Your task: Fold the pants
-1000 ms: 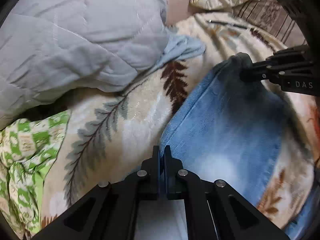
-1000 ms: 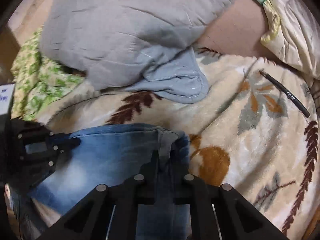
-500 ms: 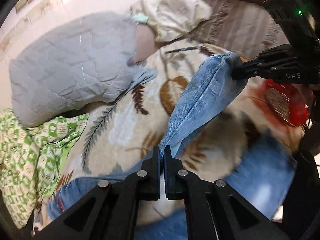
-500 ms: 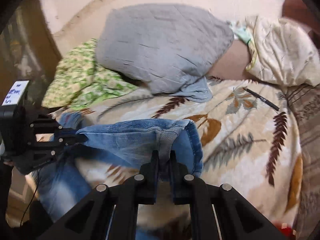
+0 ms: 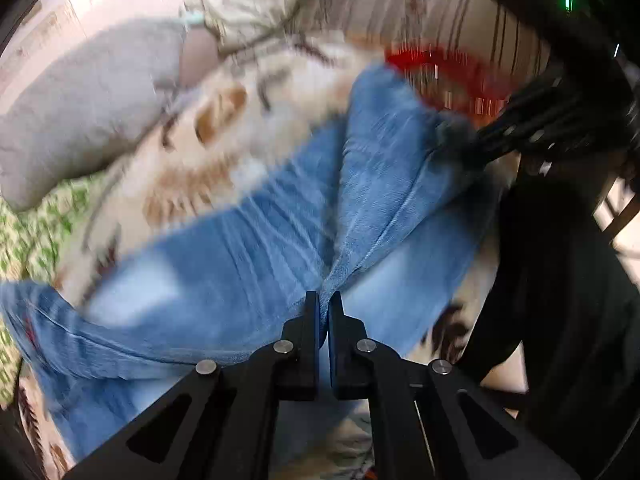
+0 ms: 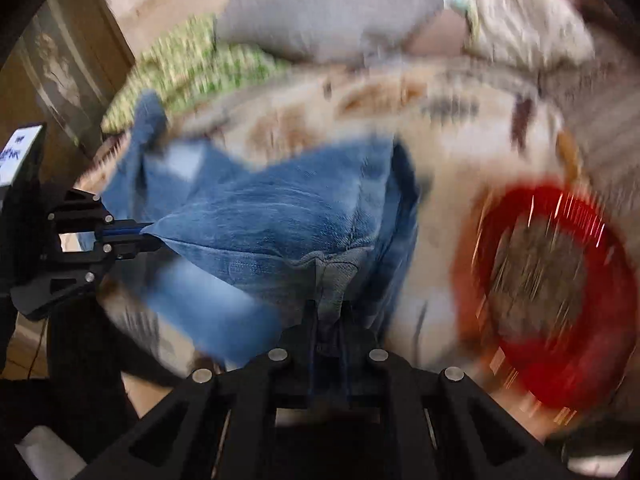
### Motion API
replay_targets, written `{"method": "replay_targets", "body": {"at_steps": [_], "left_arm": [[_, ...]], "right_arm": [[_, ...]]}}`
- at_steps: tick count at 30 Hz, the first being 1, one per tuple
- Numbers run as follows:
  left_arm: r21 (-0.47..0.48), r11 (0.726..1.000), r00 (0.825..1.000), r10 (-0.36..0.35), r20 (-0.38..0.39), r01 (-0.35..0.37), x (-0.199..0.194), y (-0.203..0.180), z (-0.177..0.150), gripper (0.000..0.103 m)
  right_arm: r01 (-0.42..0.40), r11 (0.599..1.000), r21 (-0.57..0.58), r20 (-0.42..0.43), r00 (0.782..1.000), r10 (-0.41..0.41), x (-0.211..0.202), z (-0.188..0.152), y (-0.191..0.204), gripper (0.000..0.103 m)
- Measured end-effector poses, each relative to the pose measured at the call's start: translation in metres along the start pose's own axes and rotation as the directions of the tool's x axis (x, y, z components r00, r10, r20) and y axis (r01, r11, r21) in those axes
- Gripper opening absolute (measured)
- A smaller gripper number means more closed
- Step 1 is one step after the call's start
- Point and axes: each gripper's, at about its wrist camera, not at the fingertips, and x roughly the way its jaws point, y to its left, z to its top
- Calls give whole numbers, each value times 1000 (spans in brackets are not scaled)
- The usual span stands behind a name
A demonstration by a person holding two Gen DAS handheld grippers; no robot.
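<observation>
Bed under a leaf-print blanket (image 5: pixel 248 148), jeans held up across it by both grippers.

Nearest in the left wrist view, the left gripper (image 5: pixel 324 300) has its fingers pressed together on a pinch of the jeans (image 5: pixel 256 248), and in the right wrist view the right gripper (image 6: pixel 328 312) is clamped on a thick seamed edge, likely the waistband. The denim hangs between them just above the blanket, sagging into a deep crease. It looks soft and floppy but fairly heavy, not slippery, so I judge the firm hems and seams the best places to hold. Beside the jeans, toward the right gripper, lies a red basket (image 6: pixel 560 280). Beyond the jeans lie a green patterned cloth (image 6: pixel 192 68) and a grey quilted pillow (image 6: pixel 320 4). Both views are motion-blurred.
</observation>
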Motion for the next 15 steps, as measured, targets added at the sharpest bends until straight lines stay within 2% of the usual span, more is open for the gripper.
{"method": "replay_targets", "body": {"at_steps": [2,3,4,5,6,8,9,12,15], "left_arm": [[-10,1000,996,5,-88,-6,26,-6,-13,12],[-4,1000,998,29,-60,-30,24,-9,-16,14],[-8,1000,999,30,-45,-30,17,-11,-17,38],[-39,999,998,-25,-55,23,6,-9,-16,57],[-71,997,999,-45,-29,43,-7,-5,-17,83],[-117,992,995,-35,90,45,-46,6,-22,86],[-127,991,994,-26,103,40,-56,12,-22,86],[-214,977,993,51,110,-27,-84,50,-34,86],[-311,942,987,152,57,-127,-103,101,-56,86]], "right_arm": [[32,999,5,-66,997,-32,11,-11,0,16],[45,999,2,-83,996,-45,12,-15,1,29],[59,998,7,-77,995,-59,7,-18,3,53],[74,997,15,-51,996,-73,-3,-22,3,69],[93,995,28,4,996,-93,-21,-28,3,83],[102,994,40,69,992,-105,-48,-34,4,84],[95,995,40,92,991,-98,-58,-34,5,84],[47,999,5,170,984,-47,-76,-24,20,84],[-19,998,-64,192,981,31,-70,-6,51,84]]}}
